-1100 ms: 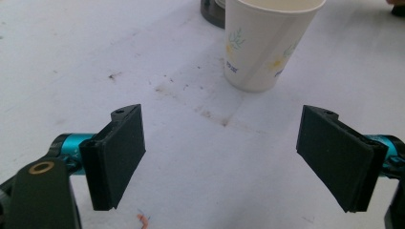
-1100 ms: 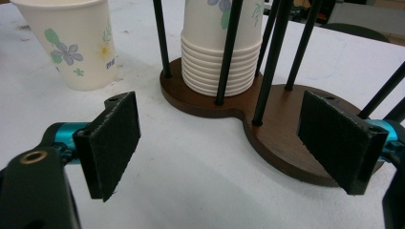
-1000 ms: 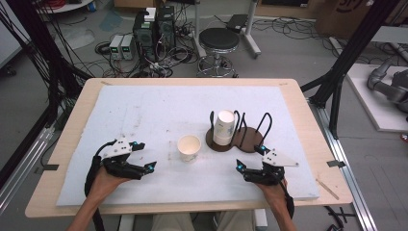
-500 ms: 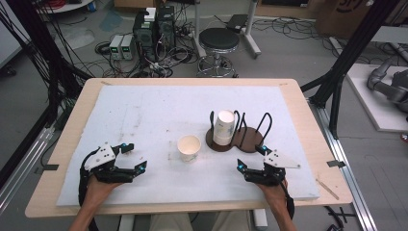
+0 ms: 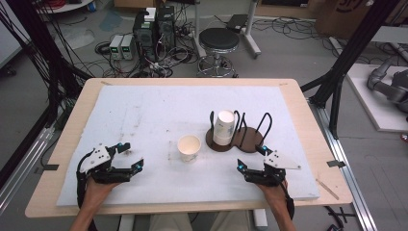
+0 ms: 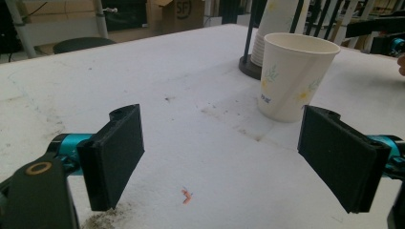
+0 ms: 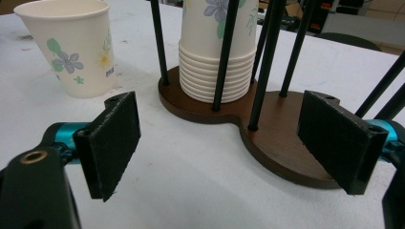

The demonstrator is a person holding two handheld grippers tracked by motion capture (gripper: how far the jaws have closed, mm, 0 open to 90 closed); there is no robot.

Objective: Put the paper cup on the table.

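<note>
Cup (image 5: 188, 147) stands upright and alone on the white mat (image 5: 159, 110), between my two grippers but a bit farther from me than both of them. I see my left gripper (image 5: 131, 156) low on the mat at the left, well apart from the cup, with its jaws spread wide and nothing between them — in the left gripper view the cup (image 6: 293, 76) is ahead, closer to the jaw on that view's right side. My right gripper (image 5: 252, 158) rests near the front edge, just beside the brown holder (image 5: 246, 139), also wide open and empty. In the holder's left ring a stack (image 5: 224, 127) of cups sits upside down between the black rods. In the right gripper view the stack (image 7: 218, 52) is straight ahead, and the single cup (image 7: 72, 46) is to the left of it, not touching the holder (image 7: 282, 138).
</note>
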